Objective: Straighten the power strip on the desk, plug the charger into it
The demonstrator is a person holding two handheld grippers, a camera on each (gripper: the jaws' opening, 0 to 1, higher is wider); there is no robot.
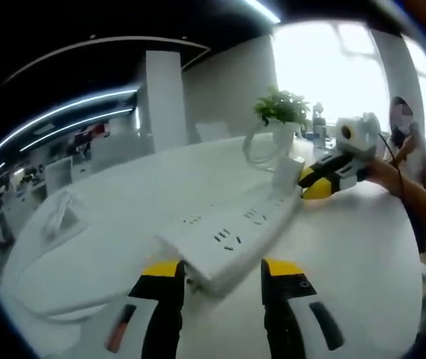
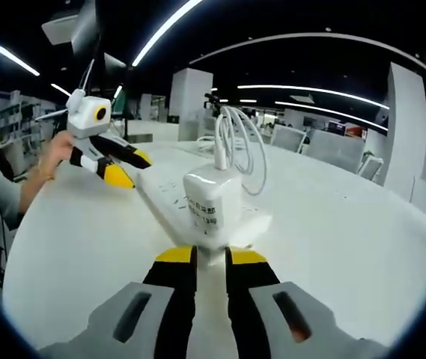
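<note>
Right gripper view: the right gripper (image 2: 211, 253) sits at bottom centre, its yellow-tipped jaws closed on the base of the white charger (image 2: 213, 203). The charger stands upright at frame centre, with its white cable (image 2: 236, 142) looping above it. Just behind the charger, the white power strip (image 2: 165, 200) runs toward the upper left on the white desk (image 2: 332, 224). The left gripper (image 2: 117, 166) is at the strip's far end, upper left, held by a hand (image 2: 57, 152).

Left gripper view: the left gripper (image 1: 220, 271) is at bottom centre, jaws apart on either side of the strip's near end (image 1: 231, 235); contact cannot be confirmed. The strip extends to the upper right, where the charger (image 1: 287, 170) stands beside the right gripper (image 1: 319, 179). A potted plant (image 1: 281, 112) stands beyond.
</note>
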